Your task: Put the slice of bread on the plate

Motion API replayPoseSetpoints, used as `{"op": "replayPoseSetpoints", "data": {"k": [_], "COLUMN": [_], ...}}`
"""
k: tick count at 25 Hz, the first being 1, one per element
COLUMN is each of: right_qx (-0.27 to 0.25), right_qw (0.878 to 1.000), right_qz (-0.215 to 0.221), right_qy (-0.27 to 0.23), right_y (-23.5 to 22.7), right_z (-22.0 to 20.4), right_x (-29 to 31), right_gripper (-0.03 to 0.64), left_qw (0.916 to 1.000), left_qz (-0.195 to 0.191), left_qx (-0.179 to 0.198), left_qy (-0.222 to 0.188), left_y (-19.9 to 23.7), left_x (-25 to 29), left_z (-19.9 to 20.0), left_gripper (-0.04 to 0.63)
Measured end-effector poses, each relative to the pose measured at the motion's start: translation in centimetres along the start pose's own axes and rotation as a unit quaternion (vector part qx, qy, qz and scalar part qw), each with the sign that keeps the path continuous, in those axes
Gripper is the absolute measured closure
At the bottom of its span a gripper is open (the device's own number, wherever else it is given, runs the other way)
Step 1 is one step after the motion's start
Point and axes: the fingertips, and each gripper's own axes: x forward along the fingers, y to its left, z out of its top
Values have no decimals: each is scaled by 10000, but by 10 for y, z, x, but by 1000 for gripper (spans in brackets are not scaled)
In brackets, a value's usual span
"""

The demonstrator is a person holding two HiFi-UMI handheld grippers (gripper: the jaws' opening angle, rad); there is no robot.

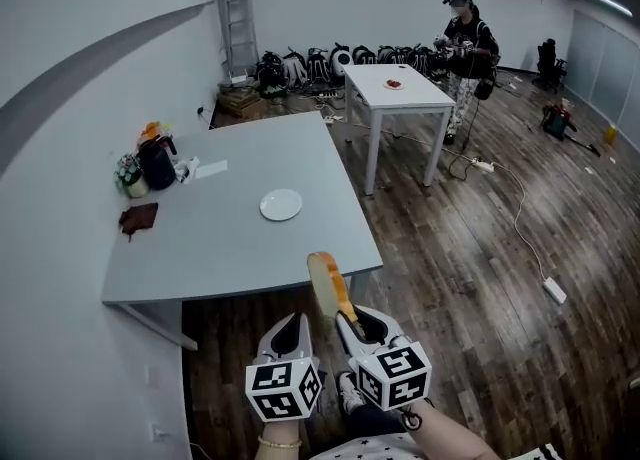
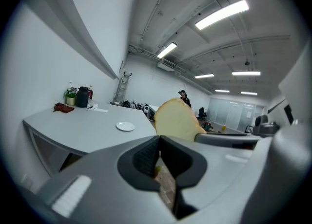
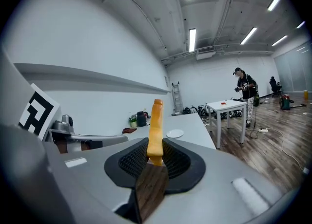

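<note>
A slice of bread (image 1: 324,283) with an orange-brown crust stands on edge between the fingers of my right gripper (image 1: 350,320), which is shut on it. It hovers just off the near edge of the grey table (image 1: 220,248). A small white plate (image 1: 281,205) lies empty on that table, farther ahead and a little left. My left gripper (image 1: 297,318) is close beside the right one, jaws together and holding nothing. The left gripper view has the bread (image 2: 178,121) to its right and the plate (image 2: 125,126) ahead. The right gripper view shows the bread (image 3: 156,125) edge-on, with the plate (image 3: 175,133) beyond.
A black jug (image 1: 157,163), a small plant, a sheet of paper (image 1: 210,169) and a brown cloth (image 1: 138,218) sit along the table's left side. Beyond stand a white table (image 1: 395,88), a person (image 1: 468,48), a ladder (image 1: 236,23), bags and floor cables with a power strip (image 1: 554,290).
</note>
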Motion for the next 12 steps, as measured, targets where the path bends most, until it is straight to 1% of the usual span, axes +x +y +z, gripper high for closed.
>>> {"op": "replayPoseSetpoints", "data": {"k": [3, 9, 12], "right_qx": [-80, -156, -256], "right_qw": [9999, 9995, 9987], "right_qz": [65, 204, 342], "right_qy": [9, 156, 285], "right_y": [-19, -55, -66], "right_z": [20, 48, 54], "right_x": [44, 125, 157], "right_gripper": [534, 534, 534], "left_qw": [9999, 9995, 9991], "left_qz": [67, 265, 394], "left_qx": [91, -104, -112], "left_qy": [-39, -124, -142], "left_y": [17, 55, 70], "left_x": [40, 116, 146], "left_z": [21, 53, 61], "left_gripper": [588, 588, 588]}}
